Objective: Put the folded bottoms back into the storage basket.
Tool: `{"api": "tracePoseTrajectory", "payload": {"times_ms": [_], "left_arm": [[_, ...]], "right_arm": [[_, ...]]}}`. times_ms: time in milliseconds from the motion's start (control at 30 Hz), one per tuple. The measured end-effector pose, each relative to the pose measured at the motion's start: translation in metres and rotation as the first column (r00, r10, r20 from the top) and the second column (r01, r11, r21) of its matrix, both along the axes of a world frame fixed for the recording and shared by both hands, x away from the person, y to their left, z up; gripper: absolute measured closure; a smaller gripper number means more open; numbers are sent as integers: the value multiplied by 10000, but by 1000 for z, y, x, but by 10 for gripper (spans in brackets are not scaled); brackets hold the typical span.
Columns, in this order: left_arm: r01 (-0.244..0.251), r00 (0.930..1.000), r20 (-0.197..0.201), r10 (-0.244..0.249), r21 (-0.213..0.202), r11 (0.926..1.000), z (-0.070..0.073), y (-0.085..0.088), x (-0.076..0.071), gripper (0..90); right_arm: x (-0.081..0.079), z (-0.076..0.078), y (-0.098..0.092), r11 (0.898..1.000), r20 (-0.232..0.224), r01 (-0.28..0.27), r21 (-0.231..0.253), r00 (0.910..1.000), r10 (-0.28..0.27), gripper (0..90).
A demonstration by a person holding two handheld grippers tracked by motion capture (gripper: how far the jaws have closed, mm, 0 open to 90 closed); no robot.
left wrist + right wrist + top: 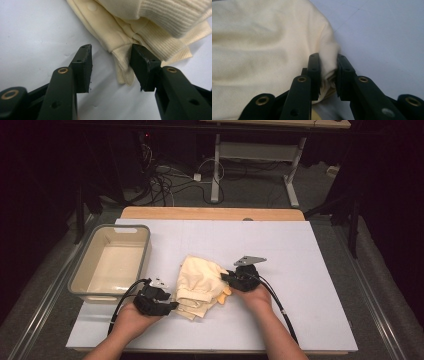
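A cream-coloured garment (197, 285) lies bunched in the middle of the white table top (300, 270). My right gripper (227, 277) is at its right edge, and in the right gripper view its jaws (328, 75) are shut on a fold of the cream cloth (262, 50). My left gripper (167, 302) sits at the garment's near-left corner. In the left gripper view it (111, 67) stands open, with a ribbed cuff (123, 67) of the garment (140, 22) lying between the pads, close to the right one.
A grey plastic bin (82, 287) with a beige inside stands at the table's left side, beside my left hand. A wooden strip (210, 213) borders the far edge. Cables (170, 180) and a desk frame lie on the floor beyond.
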State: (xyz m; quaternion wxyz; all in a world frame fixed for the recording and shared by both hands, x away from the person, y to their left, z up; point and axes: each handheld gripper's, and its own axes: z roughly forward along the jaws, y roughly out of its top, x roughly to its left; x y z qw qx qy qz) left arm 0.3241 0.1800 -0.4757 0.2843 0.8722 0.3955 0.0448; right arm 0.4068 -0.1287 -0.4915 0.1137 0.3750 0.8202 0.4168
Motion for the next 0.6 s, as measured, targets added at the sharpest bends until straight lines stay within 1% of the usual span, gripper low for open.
{"api": "tracePoseTrajectory", "payload": {"times_ms": [233, 300, 367, 400, 467, 600], "left_arm": [[232, 9989, -424, -207, 591, 9980, 5, -6, 5, 522], [368, 9980, -538, -332, 668, 9971, 6, -8, 5, 558], [526, 9970, -601, -479, 783, 9955, 7, -11, 5, 624], [572, 9966, -634, -520, 833, 9949, 8, -12, 5, 635], [680, 9949, -805, -613, 836, 9942, 9, -12, 7, 662], [818, 9911, -1102, -740, 673, 9944, 9, -12, 10, 705]], "right_arm": [[-1, 0, 0, 10000, 43, 16, -43, 10000, -16, 784], [-1, 0, 0, 10000, 67, 7, -52, 10000, -7, 784], [-1, 0, 0, 10000, 45, 26, -40, 10000, -26, 783], [-1, 0, 0, 10000, 44, 29, -40, 10000, -29, 783], [-1, 0, 1, 10000, 75, 16, -57, 10000, -16, 783], [-1, 0, 1, 10000, 122, 6, -99, 9999, -5, 783]]}}
